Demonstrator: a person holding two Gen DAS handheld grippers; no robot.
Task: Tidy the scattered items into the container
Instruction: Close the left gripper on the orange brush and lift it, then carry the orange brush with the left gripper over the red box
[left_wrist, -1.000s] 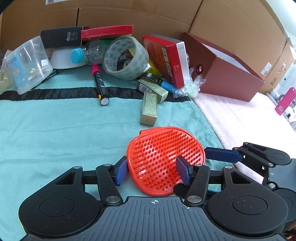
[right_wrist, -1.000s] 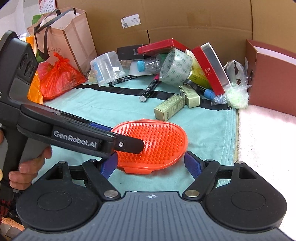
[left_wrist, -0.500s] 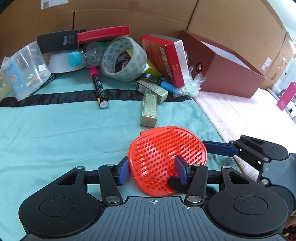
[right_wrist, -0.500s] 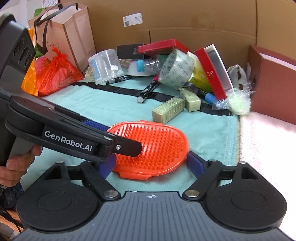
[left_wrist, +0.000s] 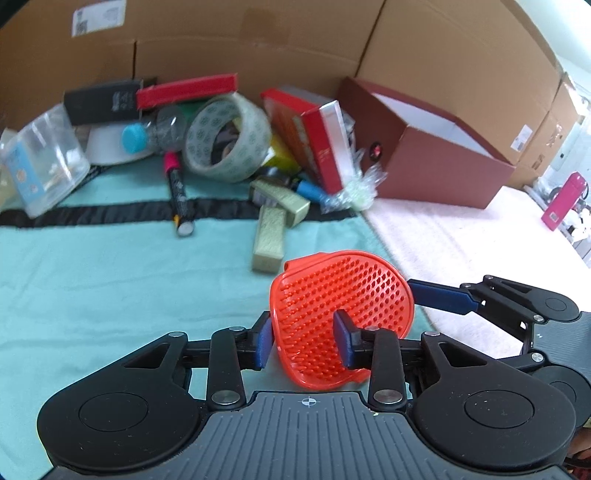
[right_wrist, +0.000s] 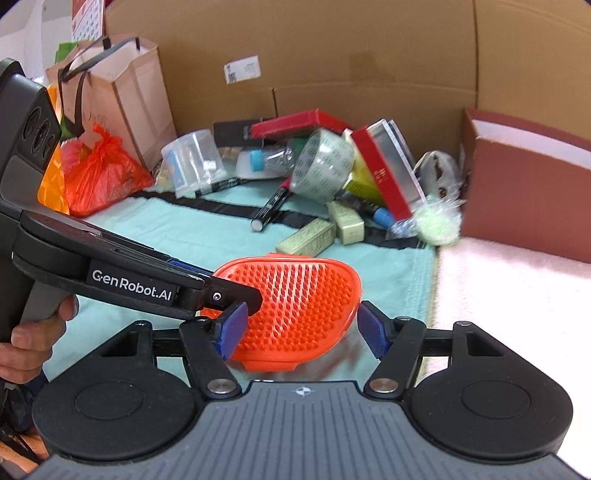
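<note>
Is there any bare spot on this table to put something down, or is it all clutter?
Yes. The teal cloth lies bare between its black stripe and the orange brush. The pale towel in front of the dark red box is bare too. It is crowded along the cardboard wall, around the tape roll.

The far clutter was motion-blurred in both wrist views; print on the tape roll (left_wrist: 227, 138) and red box (left_wrist: 314, 142) was unreadable. The left gripper (left_wrist: 303, 345) covered the orange brush (left_wrist: 340, 306) at its near edge, so pad contact was uncertain. The hand (right_wrist: 33, 332) on the left handle was cut off by the frame edge.
</note>
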